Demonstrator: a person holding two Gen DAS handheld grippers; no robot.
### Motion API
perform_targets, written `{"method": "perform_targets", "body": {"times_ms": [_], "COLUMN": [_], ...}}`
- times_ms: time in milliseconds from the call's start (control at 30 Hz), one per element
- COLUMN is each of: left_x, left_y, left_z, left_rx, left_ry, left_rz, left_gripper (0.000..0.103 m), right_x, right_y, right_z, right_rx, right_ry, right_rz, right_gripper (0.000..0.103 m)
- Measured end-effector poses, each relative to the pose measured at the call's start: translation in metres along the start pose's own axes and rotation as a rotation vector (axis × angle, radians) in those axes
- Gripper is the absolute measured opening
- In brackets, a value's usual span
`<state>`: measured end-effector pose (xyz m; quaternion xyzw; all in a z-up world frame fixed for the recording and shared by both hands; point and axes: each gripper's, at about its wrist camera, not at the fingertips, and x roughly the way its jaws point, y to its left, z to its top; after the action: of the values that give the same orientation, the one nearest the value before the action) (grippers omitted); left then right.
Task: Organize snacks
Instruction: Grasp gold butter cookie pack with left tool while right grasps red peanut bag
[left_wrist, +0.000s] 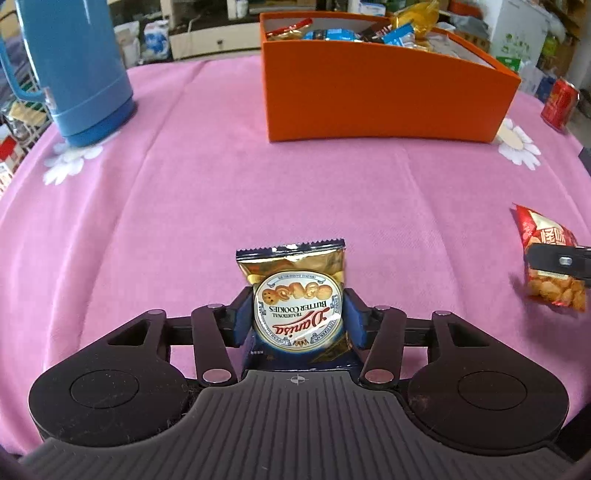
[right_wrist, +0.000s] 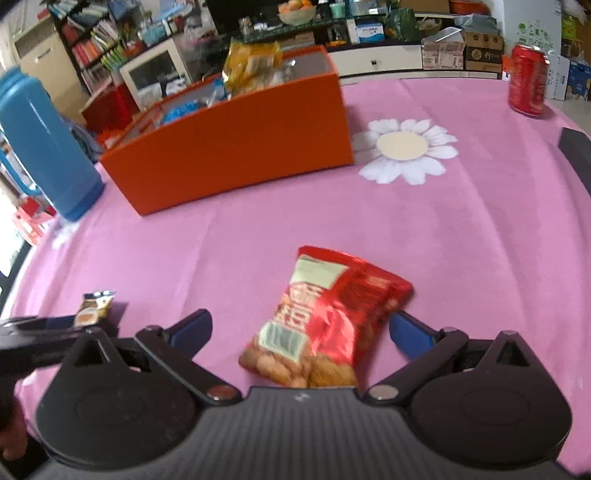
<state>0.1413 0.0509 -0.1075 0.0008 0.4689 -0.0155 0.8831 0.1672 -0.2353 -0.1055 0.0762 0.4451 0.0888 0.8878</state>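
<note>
Lengthwise, cookie packet (left_wrist: 298, 295) sits clamped in left claw (left_wrist: 298, 317); right claw (right_wrist: 300, 332) gapes around tilted red packet (right_wrist: 325, 321).

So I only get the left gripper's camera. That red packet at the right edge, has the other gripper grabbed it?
Observer: No. The right gripper is open, and the red snack packet lies between its fingers on the pink cloth.
Visitor: And what's that white patch beside the orange box?
Observer: A whole white daisy print on the cloth, between the orange box and the red can.
</note>
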Motion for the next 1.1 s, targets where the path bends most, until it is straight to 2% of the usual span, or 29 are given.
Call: {"method": "perform_targets", "body": {"times_ms": [67, 133, 167, 200, 267, 300, 433, 833, 1033, 1100], "left_x": [0.003, 0.006, 0.006, 0.007, 0.005, 0.004, 0.005, 0.006, 0.007, 0.005], "left_y": [0.0, 0.0, 0.0, -0.001, -0.003, -0.004, -0.007, -0.003, -0.003, -0.003], "left_z": [0.004, 0.005, 0.004, 0.005, 0.002, 0.002, 0.002, -0.002, -0.003, -0.005], "left_rx": [-0.006, -0.003, 0.0, 0.004, 0.008, 0.007, 0.004, -0.034, -0.033, -0.038], "left_ry": [0.0, -0.007, -0.01, -0.013, -0.015, -0.015, -0.004, 0.005, -0.004, -0.023], "left_rz": [-0.004, -0.006, -0.005, -0.004, -0.005, -0.003, 0.005, 0.033, 0.034, 0.033], "left_gripper": [0.031, 0.033, 0.034, 0.035, 0.04, 0.041, 0.056, 0.07, 0.072, 0.06], "right_x": [0.011, 0.016, 0.017, 0.017, 0.014, 0.013, 0.01, 0.01, 0.011, 0.011], "right_y": [0.004, 0.01, 0.014, 0.016, 0.019, 0.016, 0.009, 0.011, 0.011, 0.012], "right_z": [0.0, -0.005, -0.007, -0.011, -0.015, -0.015, -0.012, -0.017, -0.018, -0.02], "right_rx": [-0.012, -0.067, -0.102, -0.138, -0.204, -0.195, -0.14, -0.151, -0.165, -0.182], "right_ry": [0.013, -0.011, -0.02, -0.031, -0.047, -0.042, -0.032, -0.059, -0.068, -0.071], "right_rz": [-0.03, -0.07, -0.089, -0.103, -0.128, -0.112, -0.091, -0.096, -0.104, -0.114], "right_gripper": [0.102, 0.101, 0.098, 0.088, 0.083, 0.083, 0.092, 0.093, 0.093, 0.09]}}
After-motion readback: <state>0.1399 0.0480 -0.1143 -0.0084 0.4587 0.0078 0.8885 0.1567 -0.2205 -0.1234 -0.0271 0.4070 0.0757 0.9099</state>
